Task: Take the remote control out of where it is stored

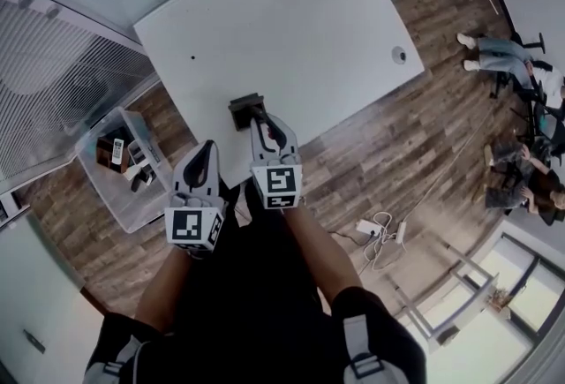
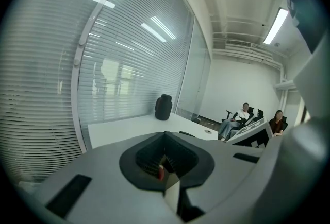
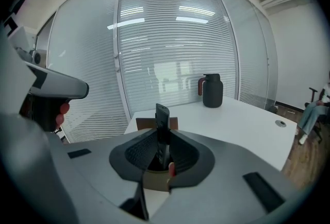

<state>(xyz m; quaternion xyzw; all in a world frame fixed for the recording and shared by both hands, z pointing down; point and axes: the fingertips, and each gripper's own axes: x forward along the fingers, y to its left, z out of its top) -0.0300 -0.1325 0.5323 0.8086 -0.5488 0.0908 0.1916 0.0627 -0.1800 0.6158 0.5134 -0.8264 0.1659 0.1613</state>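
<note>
- The right claw [image 3: 162, 151] is closed on the remote control [image 3: 162, 125]. The slim black remote is gripped near its lower end and stands upright between the two jaws.
- An open brown cardboard box [image 3: 146, 123] is seen just behind and beneath the right claw, at the near edge of the white bench [image 1: 291, 29]. The upper end of the remote rises above the rim of the box.
- From the head view, the right claw [image 1: 256, 113] is held over that box [image 1: 240, 109], pointing away from the person.
- The left claw [image 1: 207, 148] is held beside the right claw, lower and to its left, off the near edge of the bench.
- The jaws of the left claw [image 2: 165, 158] are drawn narrow, almost together, and nothing is held between them.
- A dark jug [image 3: 212, 91] is placed well ahead of the right claw, at the far end of the bench.
- A clear plastic bin [image 1: 141, 214] holding small items is set on the wooden floor, to the left of the left claw.
- Seated people [image 1: 499, 51] are seen far to the right of both claws, beyond the bench.
</note>
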